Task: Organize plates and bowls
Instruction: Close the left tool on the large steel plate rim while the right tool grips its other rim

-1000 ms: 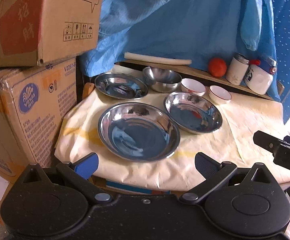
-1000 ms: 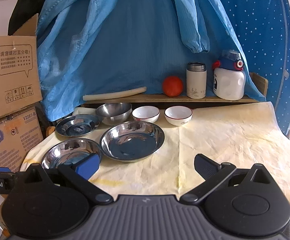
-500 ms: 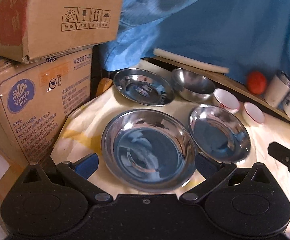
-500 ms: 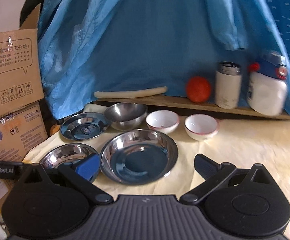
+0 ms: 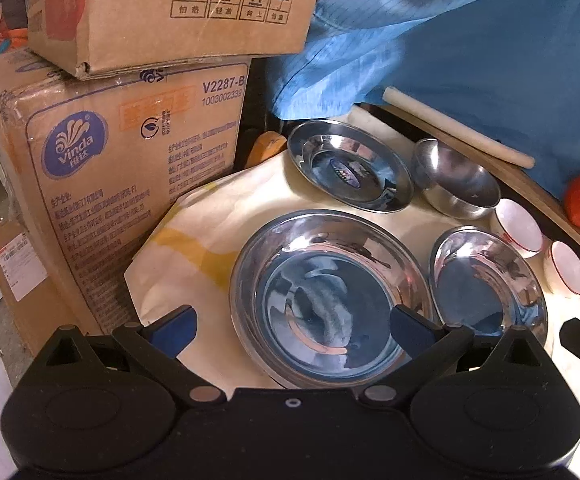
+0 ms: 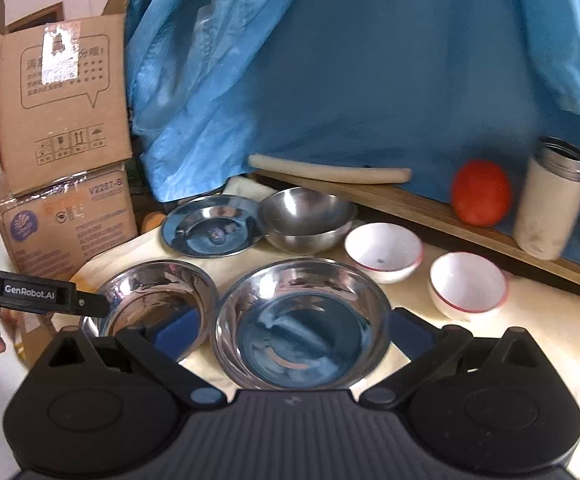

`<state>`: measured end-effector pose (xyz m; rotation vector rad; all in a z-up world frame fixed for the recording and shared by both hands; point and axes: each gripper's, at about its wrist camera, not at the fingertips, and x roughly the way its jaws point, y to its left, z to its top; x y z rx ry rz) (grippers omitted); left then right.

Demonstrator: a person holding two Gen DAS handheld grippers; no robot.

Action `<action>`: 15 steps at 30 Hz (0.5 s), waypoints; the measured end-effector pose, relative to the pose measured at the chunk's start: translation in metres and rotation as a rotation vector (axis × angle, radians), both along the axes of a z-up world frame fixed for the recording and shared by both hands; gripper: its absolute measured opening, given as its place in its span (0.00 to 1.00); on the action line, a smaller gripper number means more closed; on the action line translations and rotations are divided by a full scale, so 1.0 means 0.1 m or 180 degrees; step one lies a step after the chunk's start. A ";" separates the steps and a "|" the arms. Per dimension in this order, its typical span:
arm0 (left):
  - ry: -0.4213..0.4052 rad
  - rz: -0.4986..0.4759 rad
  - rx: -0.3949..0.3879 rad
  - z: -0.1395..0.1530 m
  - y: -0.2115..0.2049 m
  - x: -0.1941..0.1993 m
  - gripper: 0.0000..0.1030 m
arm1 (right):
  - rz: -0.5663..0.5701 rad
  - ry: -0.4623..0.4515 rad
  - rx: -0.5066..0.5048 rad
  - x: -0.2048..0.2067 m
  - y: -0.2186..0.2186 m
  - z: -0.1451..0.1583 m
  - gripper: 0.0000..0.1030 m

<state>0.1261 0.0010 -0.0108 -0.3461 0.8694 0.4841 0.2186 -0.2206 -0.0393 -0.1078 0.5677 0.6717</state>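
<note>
Three steel plates, a steel bowl and two white bowls sit on a cream cloth. My left gripper (image 5: 292,326) is open over the near rim of the large steel plate (image 5: 330,296), with the middle steel plate (image 5: 490,284) to its right. My right gripper (image 6: 294,330) is open over that middle steel plate (image 6: 302,320); the large plate (image 6: 153,300) lies to its left. Behind are a flat steel plate (image 6: 211,226), a steel bowl (image 6: 308,218) and two white red-rimmed bowls (image 6: 384,252) (image 6: 468,286).
Stacked cardboard boxes (image 5: 129,140) stand left of the table. A wooden ledge (image 6: 410,204) at the back carries a white roll (image 6: 330,170), a red ball (image 6: 480,192) and a thermos (image 6: 550,200). Blue cloth (image 6: 370,60) hangs behind.
Both grippers have moved forward and lower towards the steel plates. The plates now fill the space between the fingers. Nothing has been picked up.
</note>
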 end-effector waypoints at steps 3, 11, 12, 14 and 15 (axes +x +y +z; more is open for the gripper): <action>0.0072 -0.0042 0.0000 -0.02 0.04 0.07 0.99 | 0.0191 0.0088 -0.0049 0.12 0.14 -0.02 1.00; 0.0231 -0.0225 -0.0124 -0.18 0.21 0.15 0.98 | 0.0650 0.0148 -0.0311 0.36 0.71 -0.07 0.98; 0.0238 -0.0251 -0.0144 -0.19 0.23 0.16 0.97 | 0.0707 0.0163 -0.0333 0.39 0.78 -0.07 0.98; 0.0231 -0.0309 -0.0180 -0.22 0.27 0.18 0.96 | 0.0807 0.0215 -0.0364 0.44 0.91 -0.07 0.97; 0.0238 -0.0340 -0.0202 -0.24 0.29 0.18 0.94 | 0.0861 0.0230 -0.0378 0.47 0.98 -0.08 0.96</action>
